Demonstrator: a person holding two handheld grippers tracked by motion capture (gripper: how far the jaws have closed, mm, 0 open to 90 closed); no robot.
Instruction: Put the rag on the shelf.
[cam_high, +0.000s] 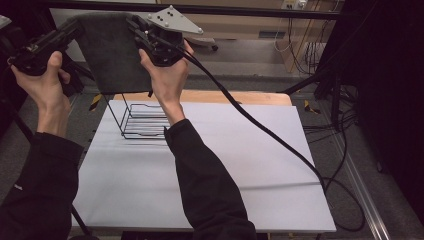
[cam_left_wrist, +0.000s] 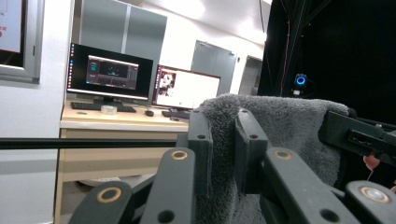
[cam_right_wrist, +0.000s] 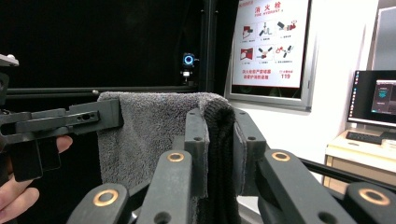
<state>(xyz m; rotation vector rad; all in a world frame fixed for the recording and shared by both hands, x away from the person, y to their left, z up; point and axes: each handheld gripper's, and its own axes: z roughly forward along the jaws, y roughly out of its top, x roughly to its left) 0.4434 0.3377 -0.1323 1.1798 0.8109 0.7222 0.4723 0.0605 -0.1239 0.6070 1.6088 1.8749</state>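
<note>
— Towel (cam_high: 112, 52) first, from the high view: where is it hanging?

— Dark grey, it is hanging stretched in the air above the far end of the table (cam_high: 250, 190), held by its two top corners. The left gripper (cam_high: 75, 27) is pinching the left corner and the right gripper (cam_high: 137, 25) the right one. A black wire rack (cam_high: 142, 120) is standing on the white tabletop just below the cloth, partly hidden by the right forearm.

— And what is the left gripper view showing?

— Its two black jaws are closing tight on a fold of the towel (cam_left_wrist: 280, 126), with grey pile bulging up between and around them. The left gripper (cam_left_wrist: 223, 140) is pointing toward a desk (cam_left_wrist: 116, 123) with two lit monitors (cam_left_wrist: 109, 72). The other gripper (cam_left_wrist: 355, 135) is gripping the towel's far corner at the right edge.

— The right gripper view?

— Same story: the right gripper (cam_right_wrist: 219, 140) is clamping a thick folded edge of the towel (cam_right_wrist: 149, 135), jaws nearly together around it. The cloth is spreading leftward to the left gripper (cam_right_wrist: 74, 119), which is biting the opposite corner, fingers (cam_right_wrist: 18, 191) showing beneath it. A red and white poster (cam_right_wrist: 271, 42) is hanging on the wall behind
</note>
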